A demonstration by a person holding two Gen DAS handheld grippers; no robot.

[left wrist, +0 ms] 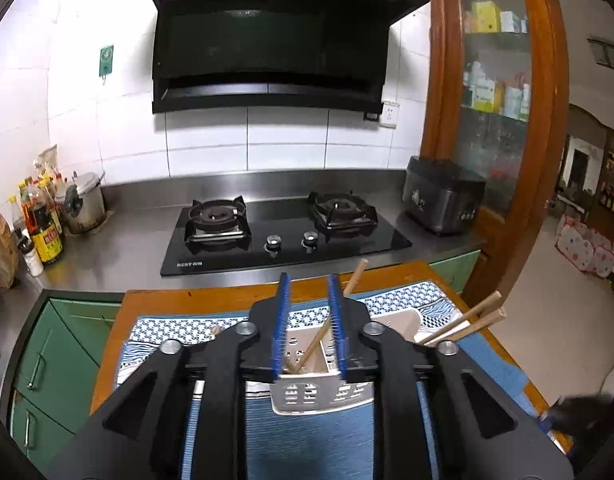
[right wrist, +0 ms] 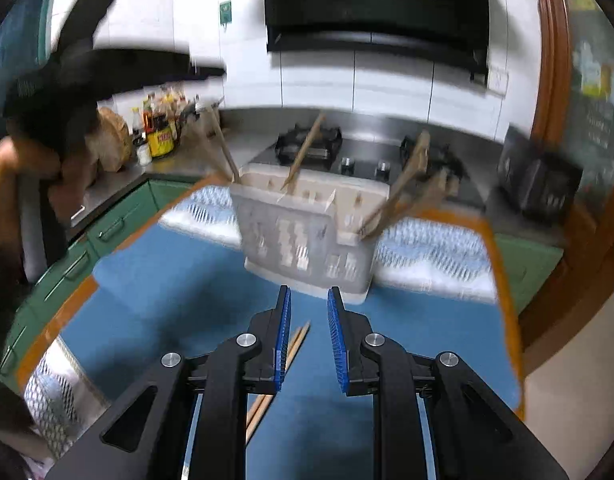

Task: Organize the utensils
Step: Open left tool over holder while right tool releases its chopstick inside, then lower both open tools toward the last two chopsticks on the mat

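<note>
A pale plastic utensil holder (left wrist: 321,396) (right wrist: 307,236) with perforated walls stands on the blue placemat (right wrist: 179,288). Several wooden chopsticks (left wrist: 463,322) (right wrist: 403,184) lean out of its compartments. My left gripper (left wrist: 310,284) is open right above the holder, and one chopstick (left wrist: 313,346) stands in the compartment between its fingers, not gripped. My right gripper (right wrist: 309,294) is open and empty just in front of the holder. Two more chopsticks (right wrist: 295,344) lie flat on the mat under its left finger. The right wrist view is motion-blurred.
The mat covers a wooden table (left wrist: 211,296). Behind it is a steel counter with a black gas hob (left wrist: 283,228), a dark rice cooker (left wrist: 443,196), a pot (left wrist: 85,204) and sauce bottles (left wrist: 43,220). A wooden cabinet (left wrist: 495,100) stands at right.
</note>
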